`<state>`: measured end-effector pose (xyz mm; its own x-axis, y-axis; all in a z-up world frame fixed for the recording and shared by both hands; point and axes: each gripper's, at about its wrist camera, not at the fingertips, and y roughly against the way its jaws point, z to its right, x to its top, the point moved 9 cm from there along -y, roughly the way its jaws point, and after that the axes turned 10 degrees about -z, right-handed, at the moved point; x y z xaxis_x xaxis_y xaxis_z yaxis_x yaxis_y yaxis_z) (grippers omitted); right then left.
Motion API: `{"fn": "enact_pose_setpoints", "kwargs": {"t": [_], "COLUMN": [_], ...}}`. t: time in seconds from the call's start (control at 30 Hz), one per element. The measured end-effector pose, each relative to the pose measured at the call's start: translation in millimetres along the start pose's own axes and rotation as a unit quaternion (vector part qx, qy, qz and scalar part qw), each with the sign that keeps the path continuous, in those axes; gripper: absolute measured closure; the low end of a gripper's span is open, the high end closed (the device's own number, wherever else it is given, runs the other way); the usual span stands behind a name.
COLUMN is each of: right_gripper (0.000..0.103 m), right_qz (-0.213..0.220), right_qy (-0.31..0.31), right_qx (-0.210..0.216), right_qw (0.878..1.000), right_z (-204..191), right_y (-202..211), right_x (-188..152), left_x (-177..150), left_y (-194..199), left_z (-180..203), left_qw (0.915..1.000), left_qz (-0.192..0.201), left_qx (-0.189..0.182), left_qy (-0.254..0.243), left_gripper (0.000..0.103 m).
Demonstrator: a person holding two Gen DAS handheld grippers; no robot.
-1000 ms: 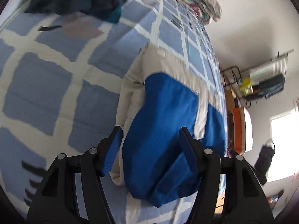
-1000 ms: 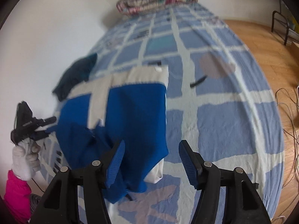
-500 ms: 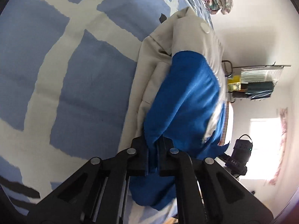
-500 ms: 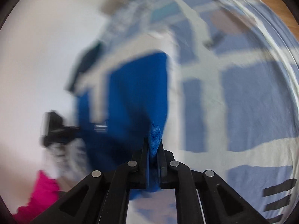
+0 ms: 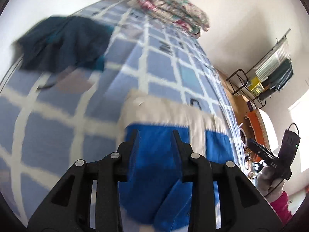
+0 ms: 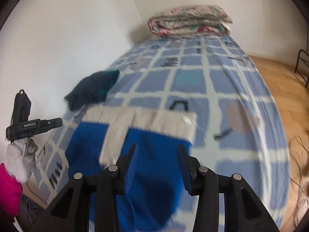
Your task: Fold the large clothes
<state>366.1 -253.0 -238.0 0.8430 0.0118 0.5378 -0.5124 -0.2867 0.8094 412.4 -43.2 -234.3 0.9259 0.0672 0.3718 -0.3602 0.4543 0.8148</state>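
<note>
Both hand-held grippers, left (image 5: 155,135) and right (image 6: 157,150), have just been opening over the blurry blue jacket (image 6: 154,174), its near end hidden.

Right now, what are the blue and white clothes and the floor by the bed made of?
The blue and white garment looks like soft woven cloth with a matte surface: it lies limp and creases at its folded edges, though blur hides the weave. The floor looks like wood with a slight sheen: warm orange-brown, with faint plank lines. It could be laminate; the pictures cannot settle that.
</note>
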Motion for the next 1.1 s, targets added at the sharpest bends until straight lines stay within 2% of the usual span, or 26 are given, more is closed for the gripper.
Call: {"fn": "enact_pose_setpoints", "kwargs": {"t": [0.1, 0.2, 0.27, 0.37, 0.43, 0.5, 0.53, 0.6, 0.7, 0.77, 0.87, 0.97, 1.1], "right_gripper": [0.063, 0.067, 0.067, 0.067, 0.071, 0.071, 0.071, 0.071, 0.071, 0.071, 0.072, 0.073, 0.077], "right_qz": [-0.009, -0.03, -0.041, -0.067, -0.089, -0.103, -0.094, -0.107, -0.104, -0.105, -0.109, -0.136, -0.174], "right_qy": [0.002, 0.008, 0.019, 0.018, 0.02, 0.036, 0.042, 0.053, 0.02, 0.013, 0.022, 0.013, 0.038], "right_qx": [-0.007, -0.009, -0.02, -0.029, -0.034, -0.055, -0.066, -0.081, -0.054, -0.018, 0.016, 0.063, 0.029], "right_qw": [1.0, 0.999, 0.999, 0.997, 0.995, 0.992, 0.993, 0.99, 0.993, 0.994, 0.994, 0.989, 0.984], "right_z": [-5, -7, -3, 10, 19, 23, 21, 19, 21, 14, -1, -13, -6], "right_y": [-36, -69, -84, -106, -125, -141, -141, -139, -115, -92, -68, -58, -69], "right_x": [18, 25, 26, 21, 11, 0, 1, 3, 6, -2, -24, -57, -93], "left_x": [17, 31, 31, 26, 24, 23, 24, 24, 24, 19, 3, -33, -74], "left_y": [-32, -71, -96, -136, -137, -137, -136, -130, -105, -74, -46, -44, -70], "left_z": [13, 10, -6, -39, -41, -37, -38, -40, -39, -30, -23, -20, -34], "left_qw": [0.9995, 0.9978, 0.9966, 0.9958, 0.9973, 0.9957, 0.9962, 0.9975, 0.9975, 0.9985, 0.9994, 0.9978, 0.993], "left_qz": [-0.003, -0.017, -0.032, -0.063, -0.039, -0.042, -0.041, -0.048, -0.05, -0.035, -0.031, -0.064, -0.117], "left_qx": [0.026, 0.058, 0.072, 0.067, 0.06, 0.074, 0.068, 0.049, 0.05, 0.039, 0.012, -0.016, 0.003], "left_qy": [-0.017, -0.026, -0.022, -0.004, -0.016, -0.037, -0.036, -0.019, -0.004, -0.015, -0.014, -0.004, 0.012], "left_gripper": [0.071, 0.071, 0.071, 0.072, 0.077, 0.077, 0.077, 0.077, 0.077, 0.077, 0.077, 0.077, 0.077]}}
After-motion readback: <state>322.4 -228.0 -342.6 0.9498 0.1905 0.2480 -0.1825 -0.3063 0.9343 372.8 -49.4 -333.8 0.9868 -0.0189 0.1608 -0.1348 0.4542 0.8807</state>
